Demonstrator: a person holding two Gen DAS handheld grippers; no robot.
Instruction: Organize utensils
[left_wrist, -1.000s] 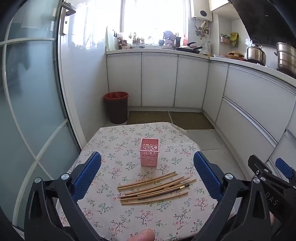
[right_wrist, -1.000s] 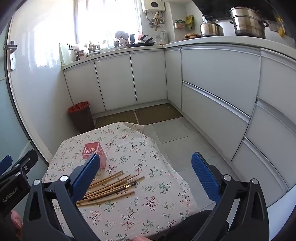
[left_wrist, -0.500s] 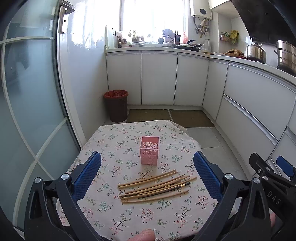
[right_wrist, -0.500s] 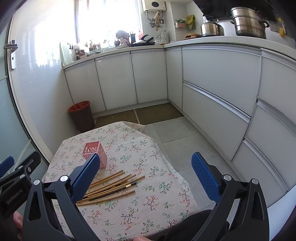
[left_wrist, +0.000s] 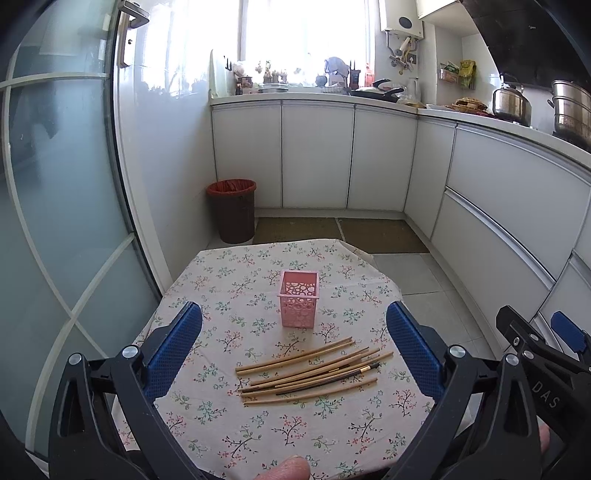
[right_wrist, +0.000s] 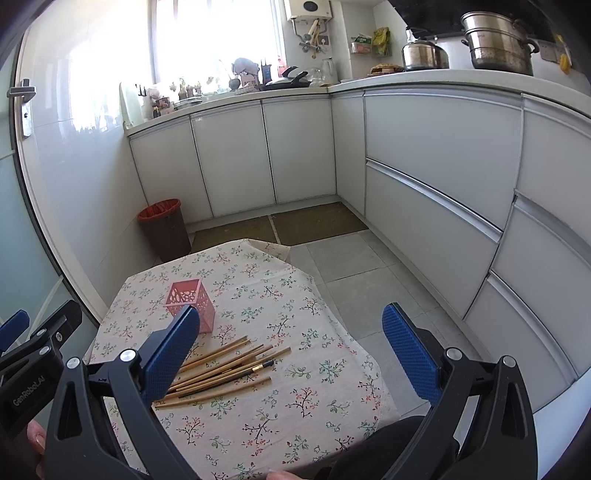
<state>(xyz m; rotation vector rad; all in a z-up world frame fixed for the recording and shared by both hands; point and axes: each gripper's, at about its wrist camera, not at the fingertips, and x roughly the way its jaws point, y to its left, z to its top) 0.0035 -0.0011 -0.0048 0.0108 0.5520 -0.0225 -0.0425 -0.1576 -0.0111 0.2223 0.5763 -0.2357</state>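
- Chopsticks (left_wrist: 310, 369) lie in a loose pile on the flowery tablecloth (left_wrist: 229, 417), just in front of the pink holder (left_wrist: 298, 303).
- From your right camera, a blue pad (right_wrist: 170, 356) hides the pile's left ends.
- You can see no sticks in the holder.
- Your left gripper (left_wrist: 293, 350) and right gripper (right_wrist: 291, 352) are both spread wide, holding nothing, above the table.

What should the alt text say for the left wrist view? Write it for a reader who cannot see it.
A loose pile of chopsticks lies on a floral tablecloth, just in front of an empty pink perforated holder. The open left gripper hangs above them, holding nothing, with white kitchen cabinets behind.
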